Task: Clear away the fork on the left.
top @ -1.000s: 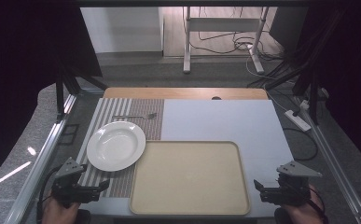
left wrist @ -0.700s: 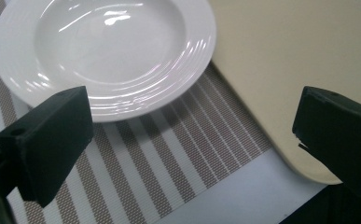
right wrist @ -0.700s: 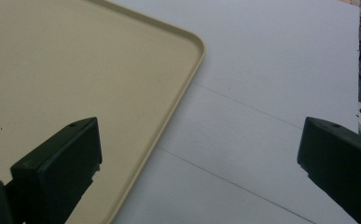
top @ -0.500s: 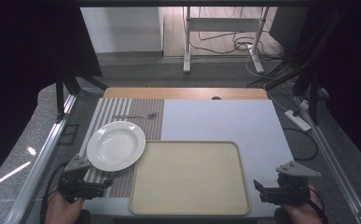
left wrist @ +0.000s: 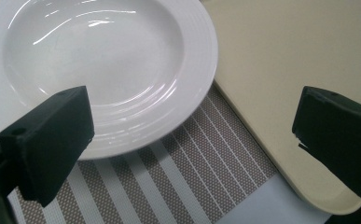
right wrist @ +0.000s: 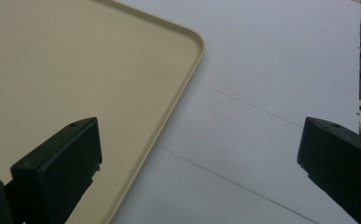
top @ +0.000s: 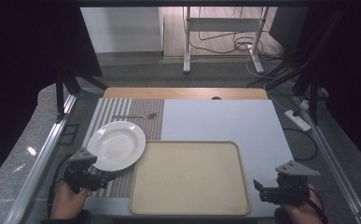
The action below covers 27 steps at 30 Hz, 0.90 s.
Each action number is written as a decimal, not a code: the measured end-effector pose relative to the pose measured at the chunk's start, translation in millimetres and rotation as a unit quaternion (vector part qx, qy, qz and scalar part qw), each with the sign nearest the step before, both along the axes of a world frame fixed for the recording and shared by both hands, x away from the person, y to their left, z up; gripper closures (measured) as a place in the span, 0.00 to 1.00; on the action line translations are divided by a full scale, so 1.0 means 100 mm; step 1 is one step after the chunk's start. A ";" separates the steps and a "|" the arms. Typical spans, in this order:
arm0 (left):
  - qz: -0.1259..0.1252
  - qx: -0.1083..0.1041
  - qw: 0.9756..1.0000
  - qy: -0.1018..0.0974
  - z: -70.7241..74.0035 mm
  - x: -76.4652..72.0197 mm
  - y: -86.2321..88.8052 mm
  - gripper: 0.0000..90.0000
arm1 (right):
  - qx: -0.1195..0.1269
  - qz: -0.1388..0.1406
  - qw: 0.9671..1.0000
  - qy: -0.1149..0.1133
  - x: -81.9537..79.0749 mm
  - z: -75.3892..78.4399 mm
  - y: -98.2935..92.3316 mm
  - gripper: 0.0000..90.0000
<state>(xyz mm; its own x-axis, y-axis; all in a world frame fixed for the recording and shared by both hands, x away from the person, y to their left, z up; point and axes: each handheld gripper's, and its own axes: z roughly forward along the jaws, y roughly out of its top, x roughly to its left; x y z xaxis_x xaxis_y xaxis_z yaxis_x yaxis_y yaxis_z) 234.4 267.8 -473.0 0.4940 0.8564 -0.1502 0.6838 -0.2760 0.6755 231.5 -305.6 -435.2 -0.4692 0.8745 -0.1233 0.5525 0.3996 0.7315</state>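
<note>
A white deep plate (top: 116,145) (left wrist: 99,70) lies on a striped placemat (top: 122,184) at the left. My left gripper (top: 104,178) (left wrist: 192,135) hovers open just before the plate's near rim, its jaws wide apart with nothing between them. A beige tray (top: 190,177) (right wrist: 66,70) (left wrist: 281,70) lies in the middle front of the table. My right gripper (top: 258,189) (right wrist: 201,158) is open by the tray's near right corner, over the white table sheet. A fork (top: 136,116) rests on the placemat behind the plate.
The white sheet (top: 225,119) covers the right and far part of the table. A wooden edge (top: 183,93) runs along the back. Metal rails (top: 43,158) frame both sides. A power strip (top: 298,120) and cables lie on the floor at the right.
My left gripper has moved forward and rightward toward the plate's near rim. The right gripper has stayed in place.
</note>
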 end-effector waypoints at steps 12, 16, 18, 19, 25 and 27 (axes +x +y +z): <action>-0.017 0.003 1.000 -0.006 -0.01 0.31 -0.02 0.00 | 0.000 0.003 1.000 -0.001 0.00 0.00 0.00 0.00; -0.015 0.002 1.000 -0.001 -0.01 0.43 -0.05 0.00 | 0.000 0.003 1.000 0.000 0.00 0.00 0.00 0.00; -0.014 -0.004 1.000 0.006 0.00 0.50 -0.06 0.00 | 0.000 0.003 1.000 0.000 0.00 0.00 0.00 0.00; -0.015 -0.006 1.000 0.007 0.00 0.53 -0.07 0.00 | 0.000 0.004 1.000 0.000 0.00 0.00 0.00 0.00; -0.020 -0.003 1.000 0.014 -0.02 0.71 -0.09 0.00 | -0.001 0.004 1.000 0.000 0.00 0.00 0.00 0.00; -0.024 -0.004 1.000 0.015 -0.04 0.81 -0.11 0.00 | -0.001 0.004 1.000 0.000 0.00 0.00 0.01 0.00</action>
